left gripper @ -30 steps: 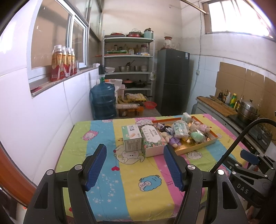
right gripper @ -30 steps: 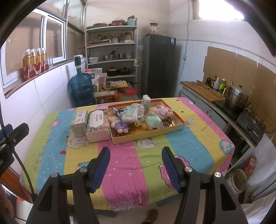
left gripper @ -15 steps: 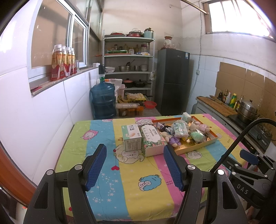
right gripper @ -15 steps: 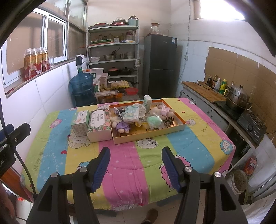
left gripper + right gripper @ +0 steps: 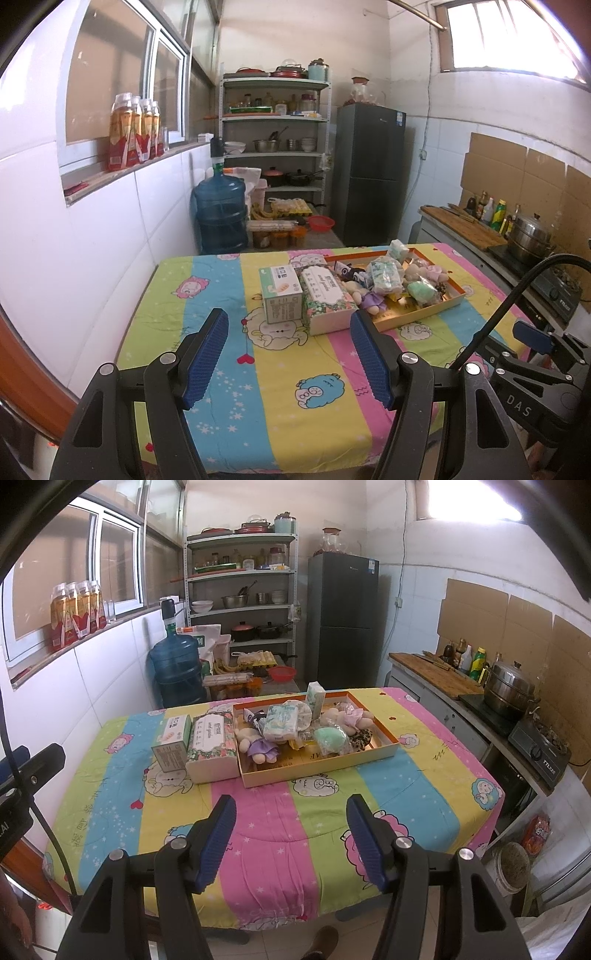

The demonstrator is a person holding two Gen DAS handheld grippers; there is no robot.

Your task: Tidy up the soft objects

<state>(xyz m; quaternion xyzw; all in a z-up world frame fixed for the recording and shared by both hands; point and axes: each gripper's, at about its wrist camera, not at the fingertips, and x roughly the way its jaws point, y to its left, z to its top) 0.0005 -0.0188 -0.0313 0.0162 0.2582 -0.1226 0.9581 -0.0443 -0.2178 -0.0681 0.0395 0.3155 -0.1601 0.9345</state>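
An orange-rimmed cardboard tray [image 5: 388,751] [image 5: 439,304] on the colourful tablecloth holds soft things: a purple-dressed plush doll [image 5: 258,744], a wrapped tissue pack [image 5: 282,720], a green pouch [image 5: 330,738], a pink plush [image 5: 349,716]. A floral tissue box [image 5: 212,744] [image 5: 327,295] and a small green-white box [image 5: 171,742] [image 5: 280,293] stand left of the tray. My left gripper [image 5: 288,354] and right gripper [image 5: 291,834] are open and empty, both at the near table edge, well short of the tray.
The table [image 5: 424,775] stands against the white tiled wall on the left. A blue water jug [image 5: 177,668], shelving [image 5: 243,583] and a fridge [image 5: 343,616] are behind. A counter with a steel pot [image 5: 509,686] and stove runs along the right.
Both grippers have drifted slightly; the right view has moved a little nearer the table. Nothing was grasped or moved.
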